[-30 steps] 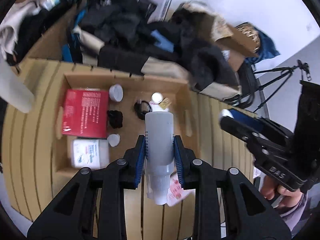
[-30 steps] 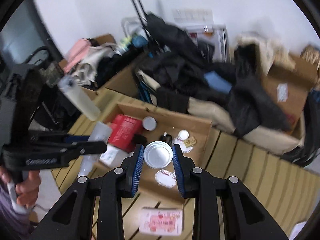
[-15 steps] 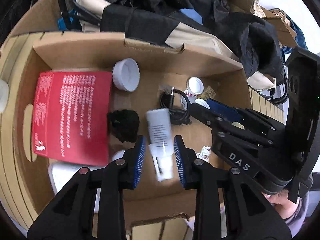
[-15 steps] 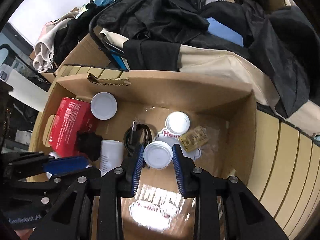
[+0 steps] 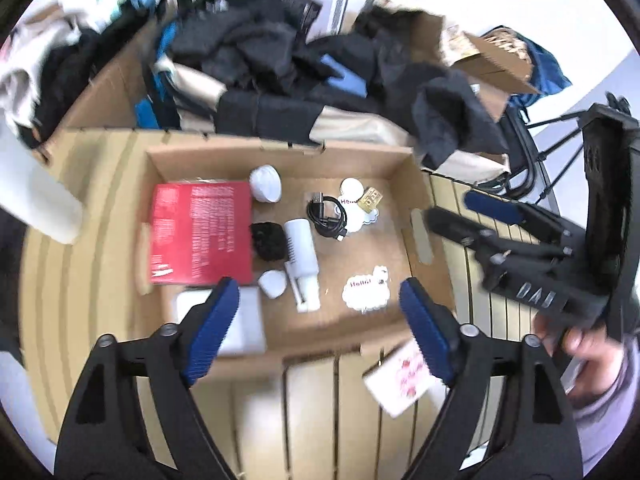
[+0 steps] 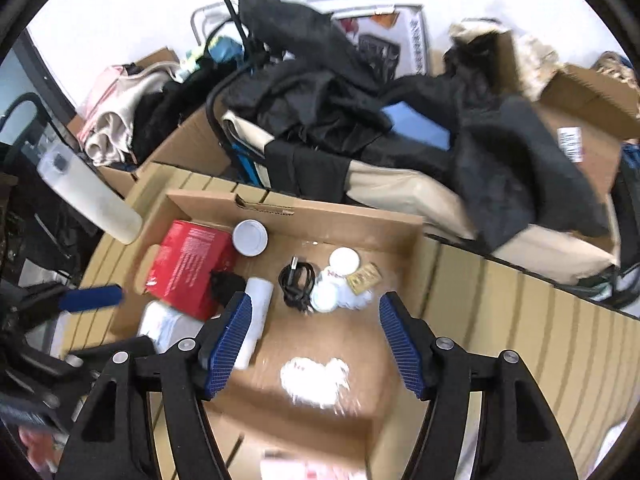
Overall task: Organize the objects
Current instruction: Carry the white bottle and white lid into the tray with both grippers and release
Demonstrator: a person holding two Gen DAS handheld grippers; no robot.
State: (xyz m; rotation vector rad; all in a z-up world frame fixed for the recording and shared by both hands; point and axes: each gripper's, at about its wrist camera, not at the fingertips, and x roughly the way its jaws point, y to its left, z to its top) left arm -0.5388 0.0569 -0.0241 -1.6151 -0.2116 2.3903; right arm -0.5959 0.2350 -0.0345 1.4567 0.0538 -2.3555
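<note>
A shallow cardboard box (image 5: 280, 152) (image 6: 332, 212) lies on a slatted wooden table. In it are a red box (image 5: 202, 232) (image 6: 188, 264), a white pump bottle (image 5: 302, 256) (image 6: 256, 316) lying flat, a black cable (image 5: 326, 214) (image 6: 298, 278), a small white jar (image 6: 325, 296), white lids (image 5: 266, 184) (image 6: 250, 237) and cloud stickers (image 5: 366, 290) (image 6: 314, 378). My left gripper (image 5: 320, 328) is open and empty above the box's near edge. My right gripper (image 6: 314, 346) is open and empty above the box; it also shows at the right in the left wrist view (image 5: 480, 216).
A pink-and-white card (image 5: 404, 376) lies on the table (image 6: 540, 340) in front of the box. Dark clothes (image 6: 360, 112) and cardboard boxes (image 6: 592, 92) are piled behind it. A pale bottle (image 6: 90, 196) sticks out at the left.
My left gripper let go of the white pump bottle in the box, opened and pulled back up. My right gripper let go of the small white jar beside the cable, opened and rose.
</note>
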